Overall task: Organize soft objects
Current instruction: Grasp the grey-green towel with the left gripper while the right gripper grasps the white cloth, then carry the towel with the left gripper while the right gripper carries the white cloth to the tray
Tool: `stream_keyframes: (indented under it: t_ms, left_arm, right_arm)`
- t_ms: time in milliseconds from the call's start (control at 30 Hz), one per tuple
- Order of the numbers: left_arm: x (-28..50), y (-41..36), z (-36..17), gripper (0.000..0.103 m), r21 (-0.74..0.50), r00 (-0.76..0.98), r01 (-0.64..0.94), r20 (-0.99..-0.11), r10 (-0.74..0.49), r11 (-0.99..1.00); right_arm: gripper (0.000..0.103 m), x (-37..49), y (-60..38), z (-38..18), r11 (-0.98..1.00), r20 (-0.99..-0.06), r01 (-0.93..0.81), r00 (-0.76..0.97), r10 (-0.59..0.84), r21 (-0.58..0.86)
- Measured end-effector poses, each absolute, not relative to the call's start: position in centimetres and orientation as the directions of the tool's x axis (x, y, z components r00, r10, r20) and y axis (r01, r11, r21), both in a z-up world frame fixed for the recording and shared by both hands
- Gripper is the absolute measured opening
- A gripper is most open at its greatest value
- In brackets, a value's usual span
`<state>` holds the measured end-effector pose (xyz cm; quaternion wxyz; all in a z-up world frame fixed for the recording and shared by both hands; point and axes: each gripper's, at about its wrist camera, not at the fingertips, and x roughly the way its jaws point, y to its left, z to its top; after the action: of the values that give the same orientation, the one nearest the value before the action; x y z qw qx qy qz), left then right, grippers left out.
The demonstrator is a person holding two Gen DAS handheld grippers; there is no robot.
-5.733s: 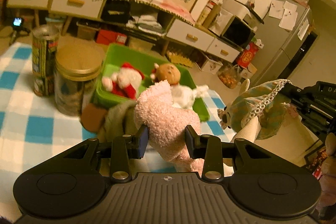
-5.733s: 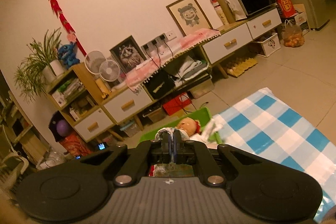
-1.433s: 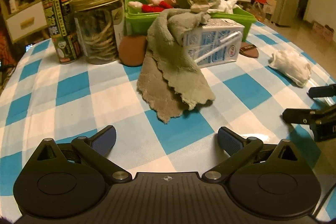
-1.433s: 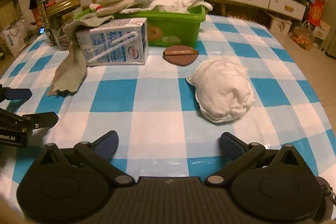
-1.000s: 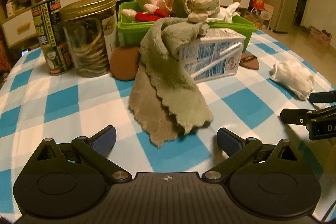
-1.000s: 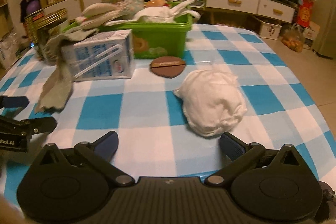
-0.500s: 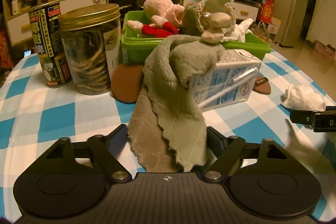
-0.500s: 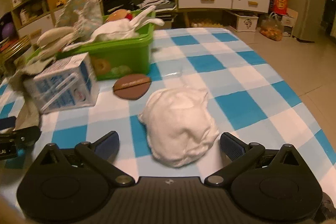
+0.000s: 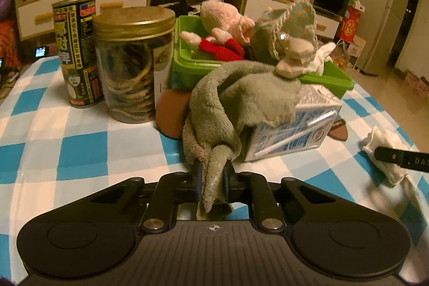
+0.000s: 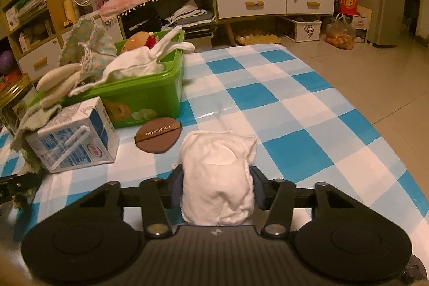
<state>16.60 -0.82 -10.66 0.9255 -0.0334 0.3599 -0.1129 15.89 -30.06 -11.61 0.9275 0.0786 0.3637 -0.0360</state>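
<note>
Two views show both tools busy. From the left wrist, the left gripper (image 9: 213, 173) is clenched on the lower end of a grey-green towel (image 9: 236, 101), which drapes up over a milk carton (image 9: 297, 136) standing before the green bin (image 9: 187, 71) of plush toys. From the right wrist, the right gripper (image 10: 217, 185) squeezes a white cloth bundle (image 10: 218, 173) on the checked tablecloth (image 10: 295, 109), near a brown round pad (image 10: 158, 137).

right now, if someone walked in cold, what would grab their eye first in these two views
Both grippers are mid-grab: the left gripper is pinched on a corner of the grey-green towel draped over the milk carton, and the right gripper squeezes the white cloth bundle. Behind them, the green bin overflows with plush toys on the blue-checked table.
</note>
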Motion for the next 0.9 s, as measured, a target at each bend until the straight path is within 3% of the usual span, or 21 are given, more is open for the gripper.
stream_keyframes:
  t_ms: [900]
  left_arm:
    - [14.9,1.4,-1.2,0.009,-0.306,0.846,0.189,-0.432,-0.313,0.933]
  right_arm:
    - [0.021,16.1,-29.7,-4.8,0.942,-0.611,0.069,0.776,0.156,0.329]
